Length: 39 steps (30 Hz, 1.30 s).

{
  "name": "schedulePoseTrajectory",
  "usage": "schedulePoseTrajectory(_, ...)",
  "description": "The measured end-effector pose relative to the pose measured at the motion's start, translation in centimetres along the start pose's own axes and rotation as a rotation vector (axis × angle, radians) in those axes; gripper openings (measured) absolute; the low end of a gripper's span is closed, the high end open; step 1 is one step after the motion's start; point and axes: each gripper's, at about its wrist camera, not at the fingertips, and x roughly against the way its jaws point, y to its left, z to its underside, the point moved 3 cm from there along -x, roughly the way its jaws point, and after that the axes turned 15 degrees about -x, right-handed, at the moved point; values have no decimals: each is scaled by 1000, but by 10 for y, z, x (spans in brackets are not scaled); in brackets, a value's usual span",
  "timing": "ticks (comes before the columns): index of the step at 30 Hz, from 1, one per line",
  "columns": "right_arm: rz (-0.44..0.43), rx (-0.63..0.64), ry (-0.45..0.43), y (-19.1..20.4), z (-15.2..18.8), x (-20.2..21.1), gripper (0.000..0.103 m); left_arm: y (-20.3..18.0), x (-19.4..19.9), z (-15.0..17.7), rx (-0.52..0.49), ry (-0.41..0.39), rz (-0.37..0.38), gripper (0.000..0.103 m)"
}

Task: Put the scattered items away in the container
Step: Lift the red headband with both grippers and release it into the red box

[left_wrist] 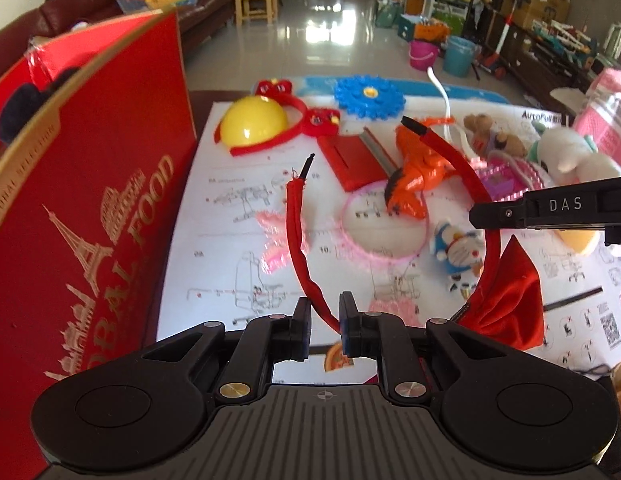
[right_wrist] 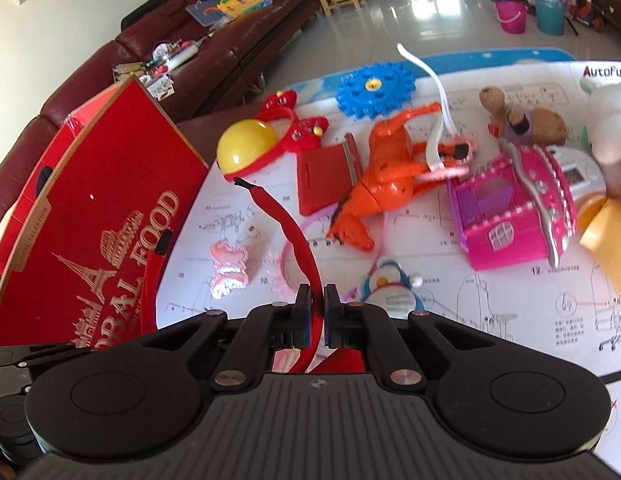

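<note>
Standing at the left edge of both views, tilted, with its lid face showing: the red box [left_wrist: 102,216], the container for this tidy-up, with its open top up toward the upper left of the frame. Hanging just right of it, arching up the centre of the left wrist view: the red headband [left_wrist: 296,236], being held clear of the table [left_wrist: 214,168] by both tools at once. Pinching one leg of the band between nearly closed jaws at bottom centre: the left hand-held gripper [left_wrist: 325,322]. Clamping the other leg, fully narrowed on it, at bottom centre of the right wrist view: the right hand-held gripper [right_wrist: 317,312], also showing as a dark bar at the right edge of the left view. Running away from both tools toward the far side of the table: the band's two legs, its arch lying across from one jaw pair to the other, its bow [left_wrist: 510,300] drooping at lower right. Lying left of both grips: the box, so probably needing a leftward carry, the left one being nearer. Waiting further right on the table: orange toy [right_wrist: 386,168], pink house [right_wrist: 514,216].
</note>
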Motion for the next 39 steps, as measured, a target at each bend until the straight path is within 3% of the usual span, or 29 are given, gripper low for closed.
schedulePoseTrajectory(8, -107, 181, -118, 91, -45, 29, 7, 51, 64, -32, 117, -179, -148, 9)
schedulePoseTrajectory(15, -259, 361, -192, 209, -56, 45, 7, 139, 129, -37, 254, -292, -340, 9)
schedulePoseTrajectory(20, -335, 484, -189, 292, -38, 34, 8, 205, 155, -34, 323, -280, -484, 10)
schedulePoseTrajectory(26, -387, 538, -61, 356, -6, 3, 9, 277, 162, -15, 375, -174, -618, 10)
schedulePoseTrajectory(27, -383, 562, -4, 362, 1, -7, 16, 290, 157, -12, 369, -133, -629, 18)
schedulePoseTrajectory(28, -366, 583, 69, 367, 8, -18, 32, 300, 151, -7, 368, -94, -619, 32)
schedulePoseTrajectory(29, -352, 585, 131, 367, 13, -28, 46, 307, 146, -2, 384, -69, -604, 41)
schedulePoseTrajectory(30, -338, 581, 169, 364, 18, -35, 70, 310, 143, 5, 400, -52, -595, 61)
schedulePoseTrajectory(32, -320, 581, 173, 355, 26, -41, 75, 306, 142, 14, 394, -76, -591, 85)
schedulePoseTrajectory(33, -312, 581, 172, 350, 27, -42, 76, 302, 143, 17, 386, -90, -599, 92)
schedulePoseTrajectory(39, -273, 524, 168, 324, 22, -39, 83, 286, 127, 15, 352, -103, -568, 93)
